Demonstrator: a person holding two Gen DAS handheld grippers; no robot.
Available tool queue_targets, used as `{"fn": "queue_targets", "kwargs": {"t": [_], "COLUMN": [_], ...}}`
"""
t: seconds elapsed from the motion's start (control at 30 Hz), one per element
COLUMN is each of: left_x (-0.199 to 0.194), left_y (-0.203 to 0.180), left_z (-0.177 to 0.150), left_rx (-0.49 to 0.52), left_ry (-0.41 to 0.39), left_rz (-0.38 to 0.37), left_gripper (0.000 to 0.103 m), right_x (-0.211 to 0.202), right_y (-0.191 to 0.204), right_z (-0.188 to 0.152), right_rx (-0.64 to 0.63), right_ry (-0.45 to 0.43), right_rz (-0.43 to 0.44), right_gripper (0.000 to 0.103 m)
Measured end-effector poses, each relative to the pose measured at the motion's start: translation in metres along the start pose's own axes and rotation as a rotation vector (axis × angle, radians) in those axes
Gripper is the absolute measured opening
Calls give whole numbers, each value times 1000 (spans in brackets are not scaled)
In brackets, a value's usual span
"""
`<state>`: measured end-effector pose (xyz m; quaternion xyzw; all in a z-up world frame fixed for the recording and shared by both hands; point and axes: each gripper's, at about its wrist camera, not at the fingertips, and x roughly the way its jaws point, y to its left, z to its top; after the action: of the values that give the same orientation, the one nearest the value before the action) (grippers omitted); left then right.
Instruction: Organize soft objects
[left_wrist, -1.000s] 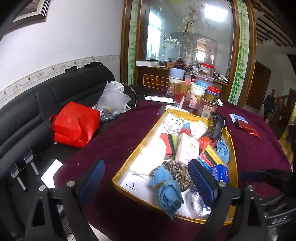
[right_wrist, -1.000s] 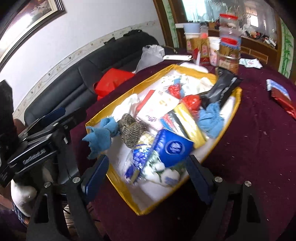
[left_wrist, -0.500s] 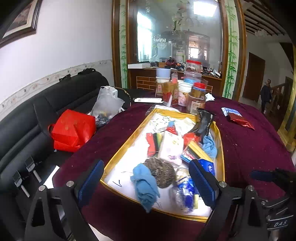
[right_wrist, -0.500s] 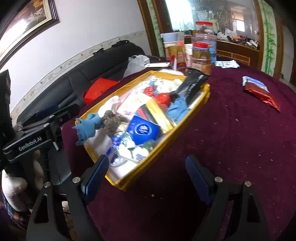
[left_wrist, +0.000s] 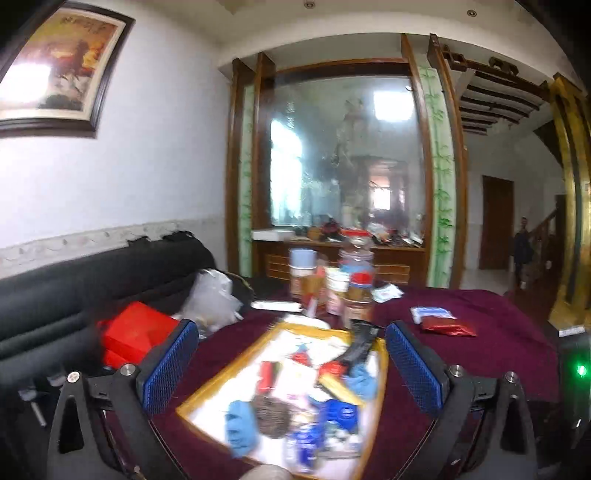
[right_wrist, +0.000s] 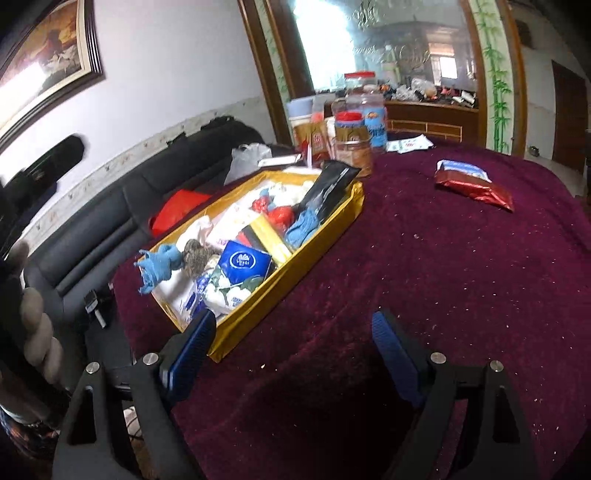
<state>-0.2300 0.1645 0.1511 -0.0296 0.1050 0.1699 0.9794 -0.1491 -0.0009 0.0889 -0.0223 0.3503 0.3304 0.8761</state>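
A gold-rimmed tray on the maroon table holds soft items: a blue cloth hanging over its near corner, a steel scourer, a blue tissue pack, a second blue cloth, a black pouch. The tray also shows, blurred, in the left wrist view with the blue cloth. My left gripper is open and empty, raised back from the tray. My right gripper is open and empty over the tablecloth, right of the tray's near corner.
Jars and tins stand behind the tray. A red packet and a blue-white packet lie at the table's far right. A black sofa with a red bag and a plastic bag lies left.
Both grippers have pulled back and up from the tray, which now looks smaller. The left view has tilted up toward the wall. The right gripper has swung right over bare tablecloth.
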Motion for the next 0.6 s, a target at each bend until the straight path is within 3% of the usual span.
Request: {"fn": "queue_targets", "kwargs": {"t": [0.1, 0.6], "left_x": [23, 42], "left_y": [-13, -30], "left_z": [-1, -31], "left_rx": [-8, 2], "left_ry": [154, 294], "left_rz": [-68, 0], "left_gripper": [103, 103], "right_x": [-4, 11], "right_y": [1, 8], "right_z": [-6, -21], "right_rx": [-11, -76], "right_ry": [-25, 26], "right_rz": [-35, -80], "right_gripper": [87, 88]}}
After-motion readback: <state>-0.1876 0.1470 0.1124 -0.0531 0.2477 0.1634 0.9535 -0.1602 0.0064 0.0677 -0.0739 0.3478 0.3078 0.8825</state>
